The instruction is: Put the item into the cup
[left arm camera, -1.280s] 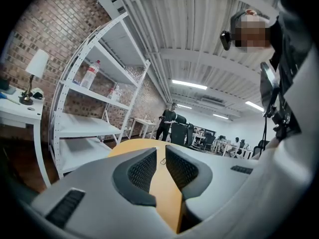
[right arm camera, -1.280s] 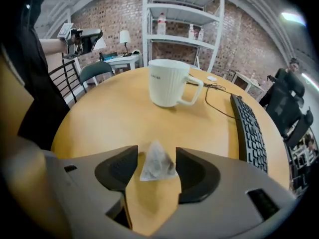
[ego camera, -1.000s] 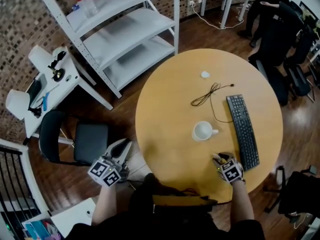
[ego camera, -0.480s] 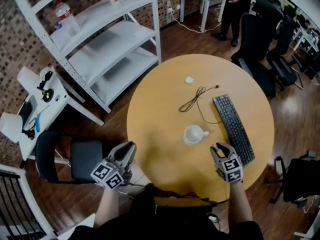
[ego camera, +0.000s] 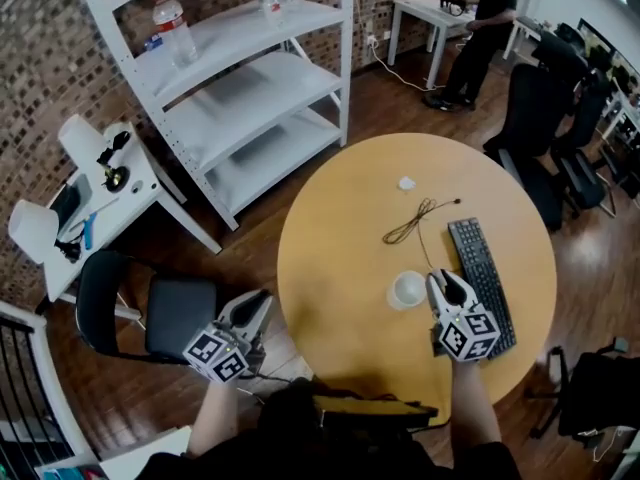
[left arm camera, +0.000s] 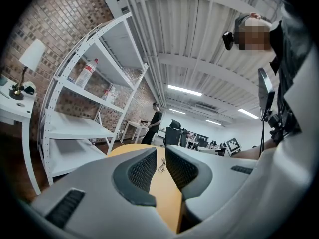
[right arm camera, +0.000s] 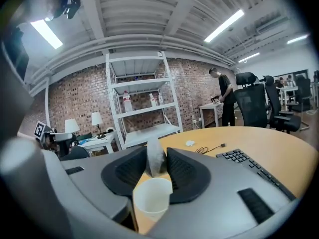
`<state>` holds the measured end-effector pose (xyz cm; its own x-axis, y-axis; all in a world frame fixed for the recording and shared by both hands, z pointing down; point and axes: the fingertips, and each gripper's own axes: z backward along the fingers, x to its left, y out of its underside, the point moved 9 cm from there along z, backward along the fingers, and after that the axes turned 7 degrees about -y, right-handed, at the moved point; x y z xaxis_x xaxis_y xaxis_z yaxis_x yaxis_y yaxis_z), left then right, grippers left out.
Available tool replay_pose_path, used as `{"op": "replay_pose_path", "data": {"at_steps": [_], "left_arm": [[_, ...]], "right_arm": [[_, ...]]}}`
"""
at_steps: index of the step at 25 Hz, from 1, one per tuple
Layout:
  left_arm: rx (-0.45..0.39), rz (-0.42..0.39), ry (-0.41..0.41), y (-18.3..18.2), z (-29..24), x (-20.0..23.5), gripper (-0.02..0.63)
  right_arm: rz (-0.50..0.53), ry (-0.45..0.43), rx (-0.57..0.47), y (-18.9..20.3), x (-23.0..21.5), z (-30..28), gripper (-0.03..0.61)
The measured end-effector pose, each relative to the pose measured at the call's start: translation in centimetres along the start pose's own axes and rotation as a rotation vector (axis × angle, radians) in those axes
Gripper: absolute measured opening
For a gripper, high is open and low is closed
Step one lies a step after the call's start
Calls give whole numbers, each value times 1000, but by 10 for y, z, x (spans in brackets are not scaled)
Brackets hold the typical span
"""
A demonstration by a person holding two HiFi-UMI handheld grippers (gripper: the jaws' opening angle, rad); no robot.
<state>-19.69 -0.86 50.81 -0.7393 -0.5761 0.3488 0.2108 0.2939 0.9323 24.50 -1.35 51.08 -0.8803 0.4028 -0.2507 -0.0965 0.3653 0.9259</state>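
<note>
A white cup (ego camera: 408,289) stands on the round wooden table (ego camera: 340,258), just left of my right gripper (ego camera: 447,286). In the right gripper view the cup (right arm camera: 152,198) sits right below the jaws. The right gripper (right arm camera: 156,156) is shut on a small pale grey item (right arm camera: 154,159), which stands upright between the pads above the cup's rim. My left gripper (ego camera: 253,308) hangs off the table's left edge. In the left gripper view its pads (left arm camera: 144,169) stand a narrow gap apart with nothing between them.
A black keyboard (ego camera: 482,280) lies right of the cup, with a coiled black cable (ego camera: 415,218) and a small white scrap (ego camera: 406,183) beyond it. A white shelf unit (ego camera: 240,78), a black chair (ego camera: 150,303) and a side table (ego camera: 80,188) stand to the left. A person (ego camera: 490,18) is at the back.
My right gripper has moved forward from the table's near edge to just beside the cup. The left gripper has stayed off the table's left side.
</note>
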Motion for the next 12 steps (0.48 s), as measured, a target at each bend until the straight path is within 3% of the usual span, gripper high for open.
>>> {"op": "replay_pose_path", "data": {"at_steps": [6, 8, 12], "left_arm": [[-8, 1, -32, -3, 9, 18, 58], [-9, -5, -35, -4, 8, 17, 58], [-4, -9, -33, -2, 8, 16, 58]], "right_arm": [[41, 31, 43, 16, 8, -23, 132], [41, 37, 54, 21, 8, -26, 177], [12, 48, 28, 27, 9, -23, 186]]}}
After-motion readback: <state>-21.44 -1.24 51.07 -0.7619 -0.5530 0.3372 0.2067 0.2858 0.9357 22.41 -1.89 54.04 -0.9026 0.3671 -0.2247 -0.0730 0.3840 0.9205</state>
